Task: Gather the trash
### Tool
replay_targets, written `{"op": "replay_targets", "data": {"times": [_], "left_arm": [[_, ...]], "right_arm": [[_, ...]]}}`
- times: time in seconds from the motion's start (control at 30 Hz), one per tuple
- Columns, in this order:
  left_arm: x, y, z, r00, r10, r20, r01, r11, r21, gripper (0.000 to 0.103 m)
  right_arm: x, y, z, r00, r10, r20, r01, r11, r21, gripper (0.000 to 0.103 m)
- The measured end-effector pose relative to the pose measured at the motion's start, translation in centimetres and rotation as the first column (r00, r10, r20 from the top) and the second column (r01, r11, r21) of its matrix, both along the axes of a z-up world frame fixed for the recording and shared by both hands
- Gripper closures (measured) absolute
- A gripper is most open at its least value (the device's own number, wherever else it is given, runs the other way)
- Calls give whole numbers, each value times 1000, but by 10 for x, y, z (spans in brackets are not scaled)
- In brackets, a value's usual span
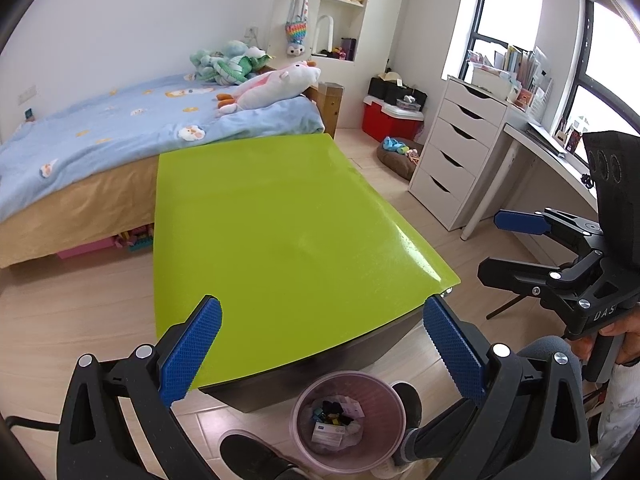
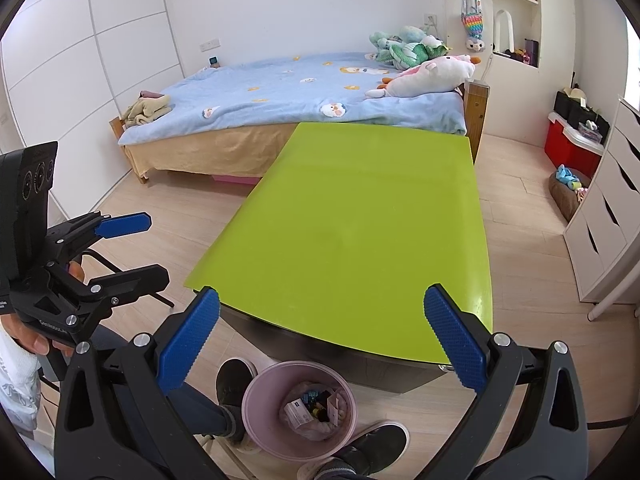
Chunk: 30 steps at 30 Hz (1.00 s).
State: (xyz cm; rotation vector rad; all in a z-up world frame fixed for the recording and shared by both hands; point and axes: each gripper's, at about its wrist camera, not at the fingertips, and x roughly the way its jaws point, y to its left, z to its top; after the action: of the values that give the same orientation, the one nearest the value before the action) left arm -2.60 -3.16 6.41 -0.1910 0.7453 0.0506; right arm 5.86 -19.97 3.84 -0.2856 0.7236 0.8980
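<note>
A lime-green glossy table (image 1: 280,220) stands on pale wood-plank floor (image 2: 532,240). Beyond it lies a blue-quilted wooden bed (image 2: 288,92) against white walls; right of the table, a white drawer chest (image 1: 456,152) beneath bright windows (image 1: 508,4).

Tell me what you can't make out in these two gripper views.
- Trash bin contents: left wrist view, items too small and jumbled to name; lower layers hidden.
- Bin base: right wrist view, hidden by its rim and the shoes.
- Space under the green table: both views, hidden by the tabletop.
- Box labels in the bin: unreadable.
</note>
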Motion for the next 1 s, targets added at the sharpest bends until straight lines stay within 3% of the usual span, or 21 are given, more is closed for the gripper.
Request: {"op": "replay_targets", "data": {"times": [1.0], "left_arm": [[2,0,-7,1000,2,-16,-2,1000,-3,6]], "right_arm": [[3,1,1,1000,4,-3,-4,1000,-7,3]]}}
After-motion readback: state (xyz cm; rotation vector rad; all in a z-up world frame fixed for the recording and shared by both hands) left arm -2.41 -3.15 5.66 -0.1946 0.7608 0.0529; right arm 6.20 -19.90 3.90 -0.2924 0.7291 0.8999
